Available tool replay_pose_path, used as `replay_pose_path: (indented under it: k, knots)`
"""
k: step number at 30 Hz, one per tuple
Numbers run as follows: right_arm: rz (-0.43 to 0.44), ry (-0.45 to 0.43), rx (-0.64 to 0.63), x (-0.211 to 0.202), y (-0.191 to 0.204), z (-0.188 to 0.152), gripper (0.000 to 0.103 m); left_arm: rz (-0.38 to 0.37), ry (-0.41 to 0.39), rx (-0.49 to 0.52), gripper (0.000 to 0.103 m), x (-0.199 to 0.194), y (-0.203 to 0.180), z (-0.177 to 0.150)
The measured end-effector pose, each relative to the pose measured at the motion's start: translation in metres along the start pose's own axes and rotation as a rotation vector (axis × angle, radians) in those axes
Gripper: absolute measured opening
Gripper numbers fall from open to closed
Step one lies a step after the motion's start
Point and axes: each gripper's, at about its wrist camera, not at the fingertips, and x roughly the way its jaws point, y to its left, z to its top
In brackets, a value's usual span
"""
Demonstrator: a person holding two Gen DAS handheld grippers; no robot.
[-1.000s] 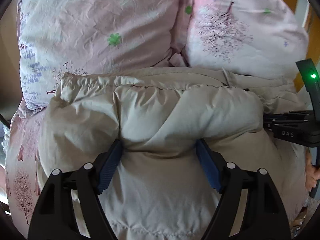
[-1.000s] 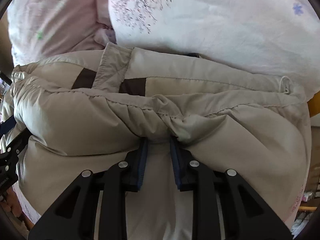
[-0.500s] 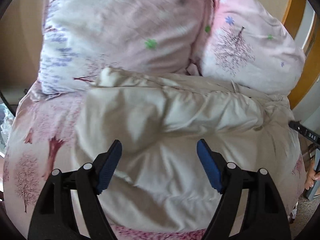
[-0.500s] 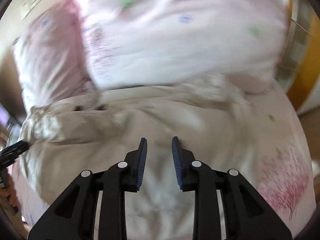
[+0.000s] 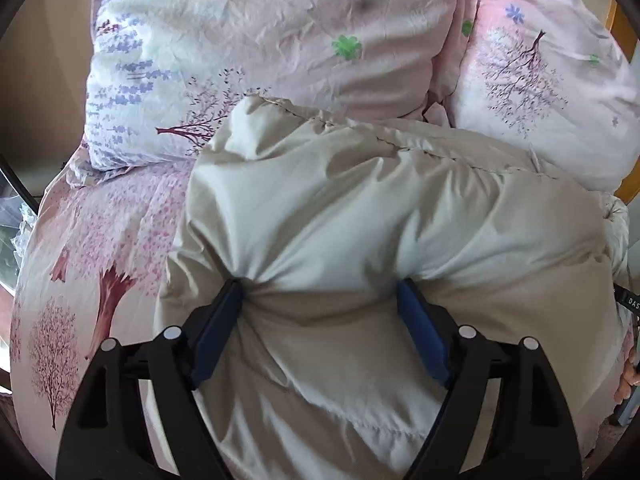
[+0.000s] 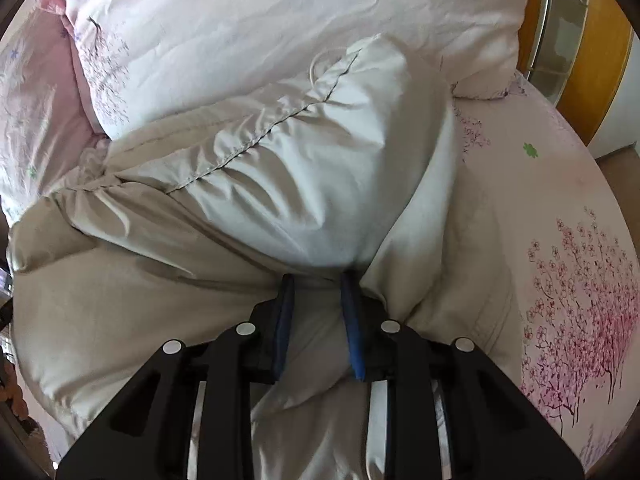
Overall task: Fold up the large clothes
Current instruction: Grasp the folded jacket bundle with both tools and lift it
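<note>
A puffy beige down jacket (image 5: 380, 220) lies folded in a thick roll across the bed, up against the pillows. My left gripper (image 5: 320, 300) stands wide, its blue pads dug into the roll near its left end, with fabric bulging between them and creases running to the pads. In the right wrist view the jacket (image 6: 280, 184) shows a stitched seam and a cord loop near its right end. My right gripper (image 6: 318, 300) is narrow, and a pinch of the jacket's fold is drawn tight between its pads.
Two floral pillows (image 5: 280, 40) (image 5: 540, 80) lean behind the jacket. The pink tree-print bed sheet (image 5: 100, 260) (image 6: 560, 240) lies bare to the left and right. A wooden headboard (image 6: 592, 60) stands at the far right. A person's hand (image 5: 628, 380) shows at the right edge.
A second ago both grippers were on the jacket's fold. Half a second ago both had drawn back clear of it. Now both are pressed into it again, the right one nearer the jacket's right end.
</note>
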Motion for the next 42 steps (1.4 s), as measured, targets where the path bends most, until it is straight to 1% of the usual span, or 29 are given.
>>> replay_pose_path:
  k: [1, 3, 4, 5, 6, 7, 8, 9, 11, 12, 14, 15, 17, 19, 21, 22, 23, 24, 26, 27, 30, 33, 35, 37, 39, 40, 41, 42]
  knots:
    - [0.006, -0.017, 0.008, -0.006, 0.002, -0.009, 0.026, -0.014, -0.006, -0.003, 0.079, -0.005, 0.003, -0.003]
    - [0.033, -0.081, 0.04, -0.029, -0.007, -0.018, 0.034, -0.047, -0.036, -0.008, 0.079, -0.021, 0.011, -0.012]
    - [0.032, -0.117, 0.05, -0.039, -0.01, -0.021, 0.04, -0.047, -0.053, -0.01, 0.079, -0.027, 0.015, -0.015]
    - [0.025, -0.133, 0.054, -0.043, -0.013, -0.023, 0.044, -0.038, -0.065, -0.016, 0.079, -0.031, 0.02, -0.017]
    - [0.006, -0.141, 0.059, -0.043, -0.016, -0.025, 0.045, -0.032, -0.068, -0.025, 0.079, -0.031, 0.025, -0.019]
    - [0.0, -0.123, 0.064, -0.038, -0.018, -0.024, 0.045, -0.034, -0.061, -0.032, 0.079, -0.028, 0.029, -0.019]
    - [0.0, -0.073, 0.074, -0.025, -0.021, -0.024, 0.046, -0.031, -0.044, -0.042, 0.079, -0.022, 0.032, -0.019]
    - [0.018, -0.023, 0.079, -0.009, -0.022, -0.022, 0.047, -0.032, -0.022, -0.048, 0.079, -0.013, 0.032, -0.02]
    - [0.026, -0.028, 0.095, -0.008, -0.021, -0.021, 0.048, -0.024, -0.028, -0.049, 0.079, -0.011, 0.031, -0.024]
    - [0.047, -0.042, 0.117, -0.018, -0.022, -0.022, 0.05, -0.046, -0.047, -0.054, 0.079, -0.018, 0.032, -0.027]
    - [0.116, -0.074, 0.161, -0.035, -0.031, -0.031, 0.07, -0.112, -0.073, -0.091, 0.079, -0.031, 0.041, -0.034]
    - [0.163, -0.099, 0.213, -0.047, -0.04, -0.039, 0.071, -0.158, -0.092, -0.128, 0.08, -0.041, 0.051, -0.04]
    - [0.216, -0.125, 0.307, -0.062, -0.059, -0.057, 0.081, -0.199, -0.11, -0.192, 0.082, -0.055, 0.067, -0.054]
    - [0.263, -0.13, 0.418, -0.065, -0.077, -0.075, 0.081, -0.248, -0.104, -0.275, 0.082, -0.062, 0.086, -0.071]
    - [0.318, -0.106, 0.529, -0.058, -0.097, -0.09, 0.081, -0.309, -0.081, -0.364, 0.082, -0.061, 0.103, -0.089]
    - [0.349, -0.095, 0.561, -0.052, -0.103, -0.092, 0.081, -0.337, -0.067, -0.408, 0.082, -0.059, 0.11, -0.097]
    - [0.388, -0.083, 0.591, -0.044, -0.107, -0.094, 0.081, -0.356, -0.057, -0.438, 0.082, -0.057, 0.114, -0.103]
    - [0.404, -0.078, 0.608, -0.043, -0.107, -0.096, 0.081, -0.399, -0.04, -0.486, 0.082, -0.052, 0.12, -0.11]
    - [0.469, -0.077, 0.642, -0.037, -0.11, -0.094, 0.083, -0.449, -0.021, -0.534, 0.081, -0.043, 0.123, -0.113]
    - [0.488, -0.083, 0.655, -0.034, -0.111, -0.092, 0.083, -0.463, -0.017, -0.549, 0.081, -0.041, 0.122, -0.115]
    - [0.506, -0.084, 0.698, -0.024, -0.115, -0.092, 0.084, -0.524, 0.0, -0.598, 0.081, -0.029, 0.115, -0.117]
    - [0.505, -0.089, 0.733, -0.021, -0.122, -0.099, 0.084, -0.567, 0.02, -0.628, 0.081, -0.017, 0.106, -0.115]
    - [0.53, -0.087, 0.748, -0.019, -0.125, -0.103, 0.084, -0.577, 0.021, -0.641, 0.081, -0.012, 0.102, -0.112]
    - [0.57, -0.08, 0.766, -0.013, -0.126, -0.105, 0.084, -0.569, 0.011, -0.665, 0.08, -0.005, 0.101, -0.107]
    - [0.586, -0.079, 0.779, -0.009, -0.125, -0.104, 0.084, -0.562, 0.012, -0.708, 0.072, 0.004, 0.103, -0.103]
    - [0.586, -0.081, 0.783, -0.008, -0.125, -0.103, 0.079, -0.562, 0.015, -0.731, 0.07, 0.009, 0.106, -0.102]
    - [0.58, -0.078, 0.784, -0.005, -0.124, -0.102, 0.066, -0.563, 0.014, -0.751, 0.063, 0.013, 0.107, -0.101]
    - [0.578, -0.076, 0.782, -0.003, -0.123, -0.102, 0.059, -0.563, 0.006, -0.775, 0.054, 0.016, 0.11, -0.101]
